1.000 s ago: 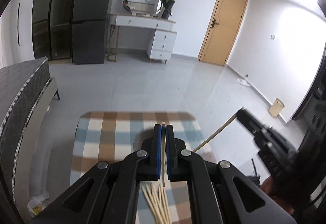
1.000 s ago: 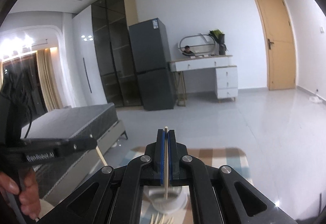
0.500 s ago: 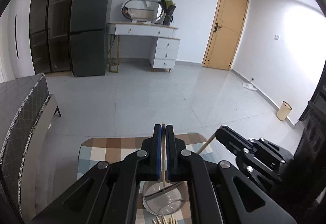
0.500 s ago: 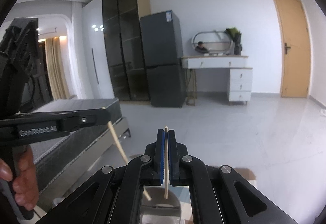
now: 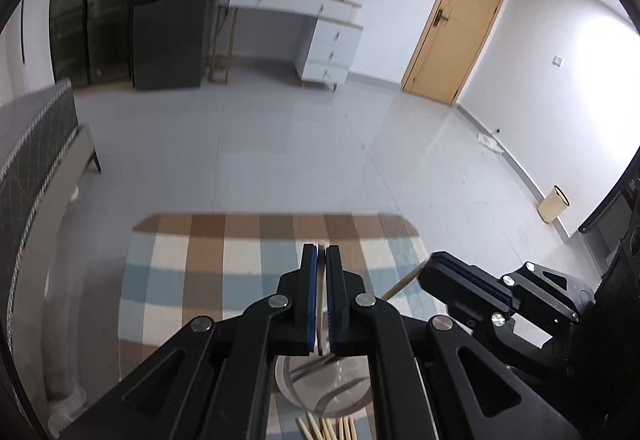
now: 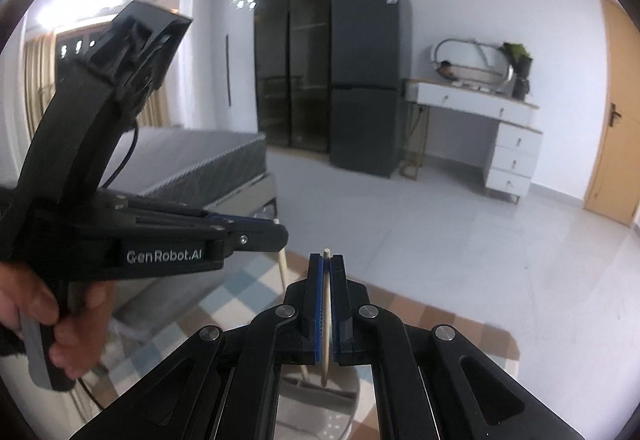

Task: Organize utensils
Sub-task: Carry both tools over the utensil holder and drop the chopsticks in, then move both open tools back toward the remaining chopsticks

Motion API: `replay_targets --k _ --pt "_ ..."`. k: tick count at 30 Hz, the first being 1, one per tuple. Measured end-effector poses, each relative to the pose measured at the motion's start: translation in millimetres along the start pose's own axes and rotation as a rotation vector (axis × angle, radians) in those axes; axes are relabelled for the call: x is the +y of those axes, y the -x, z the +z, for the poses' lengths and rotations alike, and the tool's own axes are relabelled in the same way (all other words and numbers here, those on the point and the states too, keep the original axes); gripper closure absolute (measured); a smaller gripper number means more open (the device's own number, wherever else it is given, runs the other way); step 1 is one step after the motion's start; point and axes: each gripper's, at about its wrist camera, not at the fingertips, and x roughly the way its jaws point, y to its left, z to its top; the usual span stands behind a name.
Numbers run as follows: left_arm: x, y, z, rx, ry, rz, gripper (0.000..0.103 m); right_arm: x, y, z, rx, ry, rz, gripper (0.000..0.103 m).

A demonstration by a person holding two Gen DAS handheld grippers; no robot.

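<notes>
My left gripper (image 5: pixel 321 260) is shut on a pale wooden chopstick (image 5: pixel 319 312) that hangs down into a round metal holder (image 5: pixel 320 384). My right gripper (image 6: pixel 327 268) is shut on a second chopstick (image 6: pixel 326 320), held upright over the same holder (image 6: pixel 320 400). The right gripper also shows in the left wrist view (image 5: pixel 468 292), its chopstick (image 5: pixel 402 285) slanting toward the holder. The left gripper shows in the right wrist view (image 6: pixel 276 236), its chopstick (image 6: pixel 284 268) pointing down into the holder. Several loose chopsticks (image 5: pixel 328 430) lie on the cloth just in front of the holder.
A table under a brown, blue and white checked cloth (image 5: pixel 208 272) carries everything; its far edge is close beyond the holder. A grey bed (image 6: pixel 192 164) stands left of the table. Fridge, dresser and door stand at the far wall.
Both grippers have tilted downward over the holder. The two chopsticks now reach lower into it and stand closer together.
</notes>
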Motion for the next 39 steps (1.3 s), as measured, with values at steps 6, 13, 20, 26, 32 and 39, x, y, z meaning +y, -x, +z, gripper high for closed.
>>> replay_targets --k 6,13,20,26,32,39 --pt "3 25 -5 -0.037 0.053 0.066 0.051 -10 21 -12 -0.027 -0.108 0.038 0.061" --pt "-15 90 -19 -0.154 0.021 0.159 0.033 -7 72 -24 -0.091 -0.211 -0.013 0.044" --pt "-39 138 -40 -0.191 -0.020 0.265 0.027 9 127 -31 -0.167 -0.244 -0.079 0.025" --pt "-49 176 -64 -0.221 0.018 0.224 0.019 20 158 -44 -0.197 -0.280 -0.117 0.015" --pt "-57 191 -91 -0.242 0.026 0.230 0.012 35 178 -61 -0.220 -0.316 -0.136 0.008" --pt "-60 186 -135 -0.203 0.013 0.222 0.011 54 188 -90 -0.206 -0.342 -0.166 0.004"
